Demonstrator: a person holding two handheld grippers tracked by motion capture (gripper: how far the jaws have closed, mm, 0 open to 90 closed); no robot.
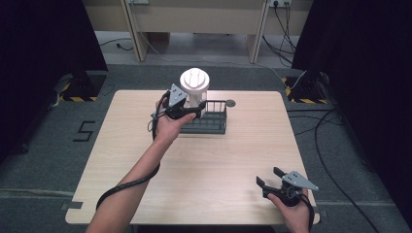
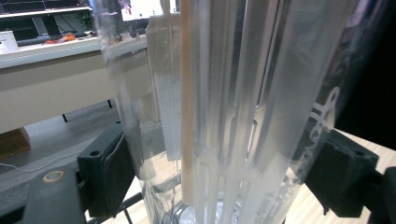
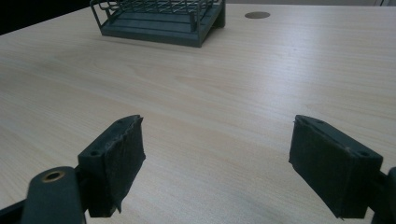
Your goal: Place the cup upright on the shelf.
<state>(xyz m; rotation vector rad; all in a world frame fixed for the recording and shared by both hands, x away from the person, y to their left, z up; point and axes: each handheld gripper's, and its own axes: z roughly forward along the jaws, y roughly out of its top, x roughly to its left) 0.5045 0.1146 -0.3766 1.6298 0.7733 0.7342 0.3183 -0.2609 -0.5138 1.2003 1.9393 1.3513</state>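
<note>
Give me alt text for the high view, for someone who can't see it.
The left gripper grips a clear, white-lidded container above a dark wire rack on a wooden table. The right gripper rests open near the front edge.

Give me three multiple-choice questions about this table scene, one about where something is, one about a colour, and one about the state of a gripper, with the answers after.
1. Where does the wire rack stand?
A. at the table's far middle
B. at the near right corner
C. on the floor

2. What colour is the lid of the clear container?
A. red
B. white
C. black

3. How is the right gripper?
A. shut on the container
C. shut on the rack
B. open, holding nothing

Answers: 1 A, the high view shows the rack by the far edge; 2 B, its top is white; 3 B, the right gripper view shows jaws apart over bare table, while the left gripper clamps the container.
</note>
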